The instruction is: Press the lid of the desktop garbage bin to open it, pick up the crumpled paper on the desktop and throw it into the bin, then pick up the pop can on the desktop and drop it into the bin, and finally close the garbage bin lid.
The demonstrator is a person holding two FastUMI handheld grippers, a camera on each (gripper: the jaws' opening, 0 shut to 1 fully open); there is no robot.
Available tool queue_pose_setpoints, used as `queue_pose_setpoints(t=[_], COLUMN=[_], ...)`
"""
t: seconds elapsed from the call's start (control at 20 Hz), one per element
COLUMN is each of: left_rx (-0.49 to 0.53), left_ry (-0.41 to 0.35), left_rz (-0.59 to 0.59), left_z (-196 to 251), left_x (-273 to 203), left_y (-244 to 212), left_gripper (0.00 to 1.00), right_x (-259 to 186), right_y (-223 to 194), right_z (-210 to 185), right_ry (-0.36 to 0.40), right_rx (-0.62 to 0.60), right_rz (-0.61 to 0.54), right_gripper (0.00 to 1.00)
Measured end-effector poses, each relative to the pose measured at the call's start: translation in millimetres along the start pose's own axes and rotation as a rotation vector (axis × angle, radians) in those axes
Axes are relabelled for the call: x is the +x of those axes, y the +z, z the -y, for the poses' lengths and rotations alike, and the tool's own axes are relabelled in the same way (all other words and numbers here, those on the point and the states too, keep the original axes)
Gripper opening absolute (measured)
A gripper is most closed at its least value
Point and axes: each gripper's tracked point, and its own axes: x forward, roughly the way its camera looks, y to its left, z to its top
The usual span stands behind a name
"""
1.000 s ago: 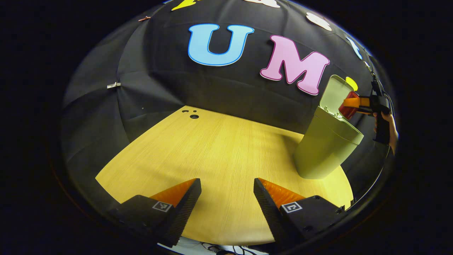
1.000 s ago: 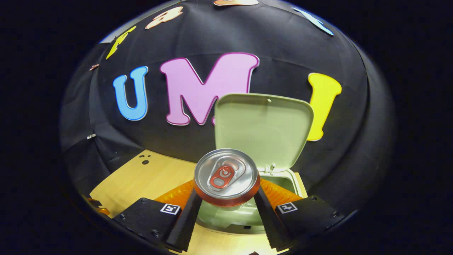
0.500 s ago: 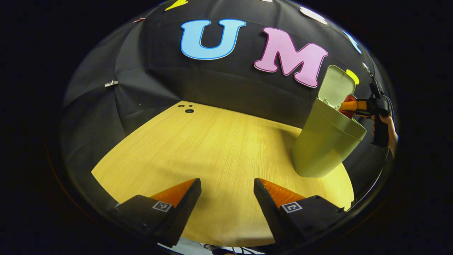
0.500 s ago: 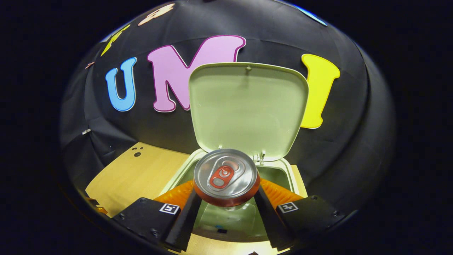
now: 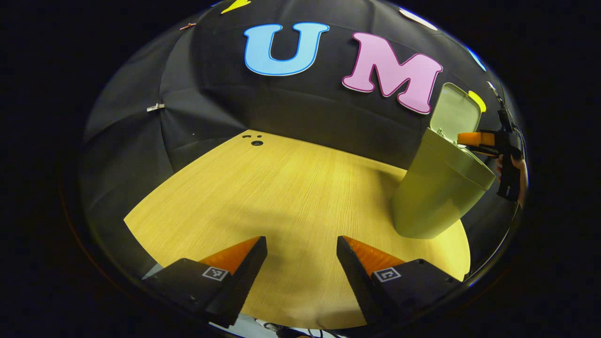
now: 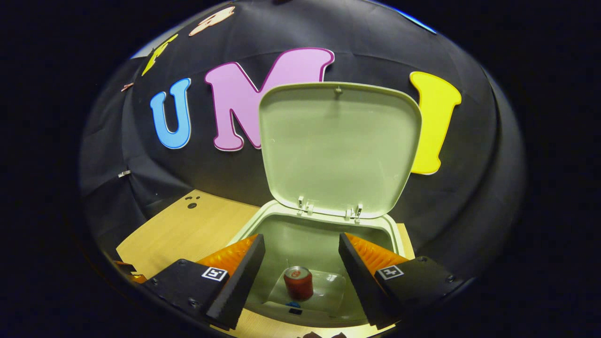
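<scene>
The green bin (image 6: pixel 310 237) stands open, its lid (image 6: pixel 339 145) raised upright behind the mouth. A red pop can (image 6: pixel 298 283) stands upright on the bin's floor. My right gripper (image 6: pixel 300 246) hangs open just above the mouth, with nothing between its fingers. In the left gripper view the same bin (image 5: pixel 439 192) stands at the table's right side with its lid (image 5: pixel 453 115) up, and the right gripper (image 5: pixel 474 139) with the hand holding it reaches over the rim. My left gripper (image 5: pixel 300 249) is open low over the wooden table (image 5: pixel 281 188), well left of the bin.
The black cloth wall closes off the back of the table. Small dark holes (image 5: pixel 256 142) mark the table's far left corner. The table's front edge lies just under my left fingers (image 5: pixel 235 267).
The right gripper has opened and let the can go; it fell from between the fingers to the bin's floor. The left gripper shifted only slightly.
</scene>
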Motion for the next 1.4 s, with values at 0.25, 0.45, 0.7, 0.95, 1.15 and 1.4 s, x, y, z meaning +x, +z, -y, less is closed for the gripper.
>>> queue_pose_setpoints(t=[0.25,0.45,0.7,0.95,1.15,1.4], left_rx=[0.05,0.096,0.074,-0.013,-0.029,-0.083], left_ry=[-0.057,-0.092,-0.095,-0.058,-0.017,0.05], left_rz=[-0.003,0.008,-0.008,-0.01,0.011,0.016], left_z=[9.6,7.4,-8.6,-27.8,-45.7,-69.9], left_x=[-3.5,-10.7,-16.2,-20.6,-26.6,-34.1], left_y=[0.4,-2.4,-10.5,-13.7,-11.3,-18.7], left_gripper=[0.96,0.96,0.96,0.96,0.96,0.96], right_x=[-30.6,-47.8,-56.3,-45.1,-23.1,7.0], right_y=[39.9,91.7,139.4,186.2,211.3,225.1], right_z=[-6.9,0.8,8.0,14.0,26.5,43.6], right_ry=[-0.021,-0.063,-0.098,-0.118,-0.155,-0.163], right_rx=[0.035,0.002,0.025,0.005,0.03,0.062], right_rz=[0.057,0.145,0.2,0.244,0.249,0.224], right_gripper=[0.99,0.99,0.99,0.99,0.98,0.97])
